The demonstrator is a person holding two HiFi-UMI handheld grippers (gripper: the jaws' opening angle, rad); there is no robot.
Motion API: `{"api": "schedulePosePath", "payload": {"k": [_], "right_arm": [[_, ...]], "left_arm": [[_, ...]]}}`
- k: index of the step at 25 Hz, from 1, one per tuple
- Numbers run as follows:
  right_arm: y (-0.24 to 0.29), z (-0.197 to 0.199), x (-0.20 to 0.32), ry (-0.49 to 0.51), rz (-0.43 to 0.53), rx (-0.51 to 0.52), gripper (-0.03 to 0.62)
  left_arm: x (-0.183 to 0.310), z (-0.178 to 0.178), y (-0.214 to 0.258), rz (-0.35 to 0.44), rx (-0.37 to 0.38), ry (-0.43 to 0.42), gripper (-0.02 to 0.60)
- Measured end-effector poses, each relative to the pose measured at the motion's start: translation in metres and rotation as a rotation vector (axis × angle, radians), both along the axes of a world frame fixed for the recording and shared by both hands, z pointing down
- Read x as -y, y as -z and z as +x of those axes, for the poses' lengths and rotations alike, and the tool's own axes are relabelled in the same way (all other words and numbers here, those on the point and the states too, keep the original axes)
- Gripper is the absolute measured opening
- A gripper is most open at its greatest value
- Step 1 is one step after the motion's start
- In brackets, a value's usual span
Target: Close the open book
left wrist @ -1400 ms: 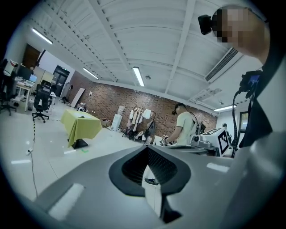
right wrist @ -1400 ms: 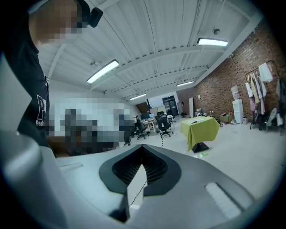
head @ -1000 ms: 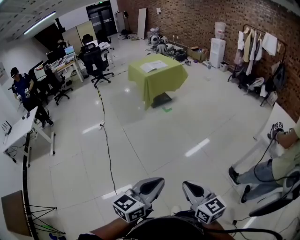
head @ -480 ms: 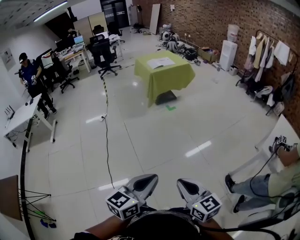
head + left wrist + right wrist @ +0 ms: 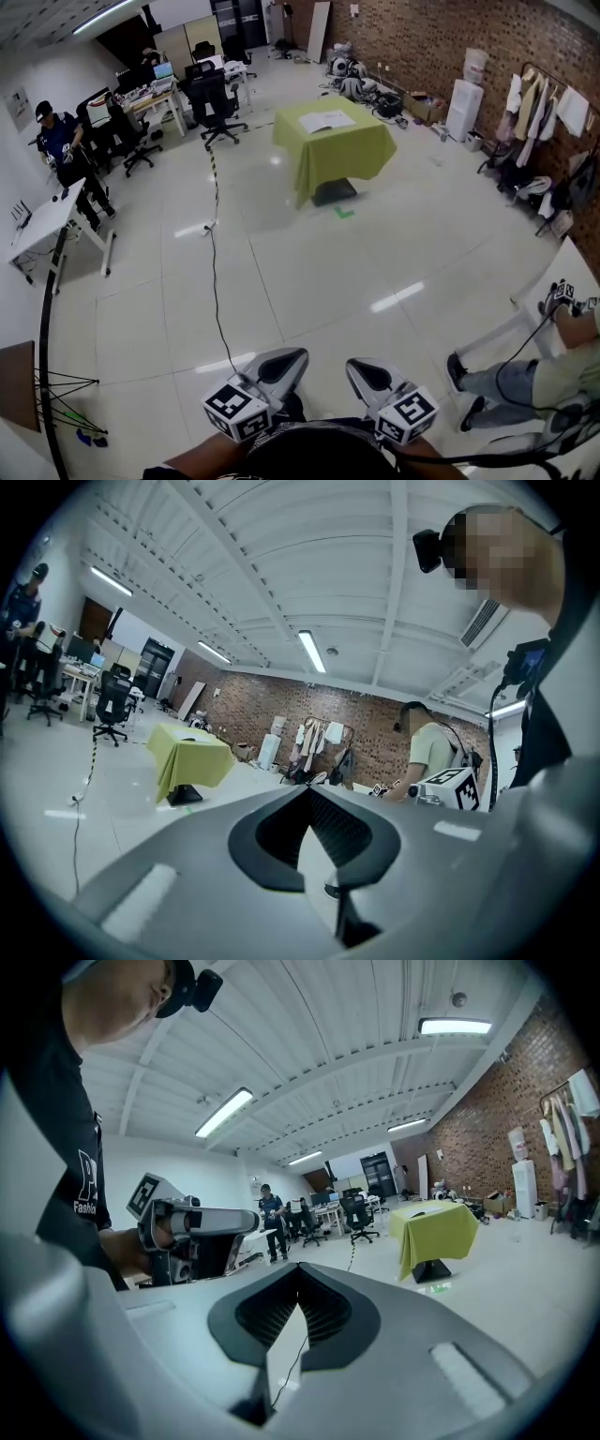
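The open book (image 5: 327, 121) lies flat on a table draped in a yellow-green cloth (image 5: 333, 155), far across the room in the head view. That table also shows small in the left gripper view (image 5: 192, 757) and the right gripper view (image 5: 434, 1227). My left gripper (image 5: 289, 356) and right gripper (image 5: 354, 366) are held side by side at the bottom of the head view, far from the book. Both are shut with nothing between their jaws. The meeting tips show in each gripper's own view, left gripper (image 5: 307, 791) and right gripper (image 5: 298, 1271).
A black cable (image 5: 215, 281) runs along the white tiled floor towards me. Office chairs (image 5: 214, 101) and desks (image 5: 42, 230) stand at the left, with a person (image 5: 58, 141) beside them. A seated person (image 5: 525, 375) is at the right. A clothes rack (image 5: 553, 103) lines the brick wall.
Both grippers have slipped slightly left and lower in the head view and stay shut. The table with the book has drifted a little to the right in the frame.
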State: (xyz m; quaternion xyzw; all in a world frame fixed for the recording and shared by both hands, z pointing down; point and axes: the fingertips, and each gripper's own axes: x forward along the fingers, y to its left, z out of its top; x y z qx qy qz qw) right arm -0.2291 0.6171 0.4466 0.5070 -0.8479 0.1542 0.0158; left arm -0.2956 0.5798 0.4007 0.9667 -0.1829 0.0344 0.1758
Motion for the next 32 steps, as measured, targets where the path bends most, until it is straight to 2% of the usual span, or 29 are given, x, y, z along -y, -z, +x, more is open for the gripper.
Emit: {"api": "schedulePosePath", "payload": {"k": [4,15,21,28,32], "right_arm": [[0.002,0.002,0.010,-0.013,0.009,0.001,0.008],[-0.011,0.012,0.024,-0.080,-0.025,0.010,0.008],[-0.007,0.007,0.054,-0.077,-0.019,-0.009,0.008],[0.001,0.002,0.101,-0.083,-0.012,-0.046,0.008],[0.006,0.005,0.132,-0.099,-0.004,-0.049,0.008]], "left_arm": [[0.012,0.001,0.001,0.005,-0.018,0.002,0.006],[0.025,0.022,-0.021,-0.049,0.037,-0.098,0.006],[0.063,0.015,-0.020,-0.052,0.026,-0.076,0.006],[0.114,0.011,-0.018,-0.049,-0.009,-0.082,0.006],[0.145,0.012,-0.014,-0.025,0.001,-0.093,0.006]]}}
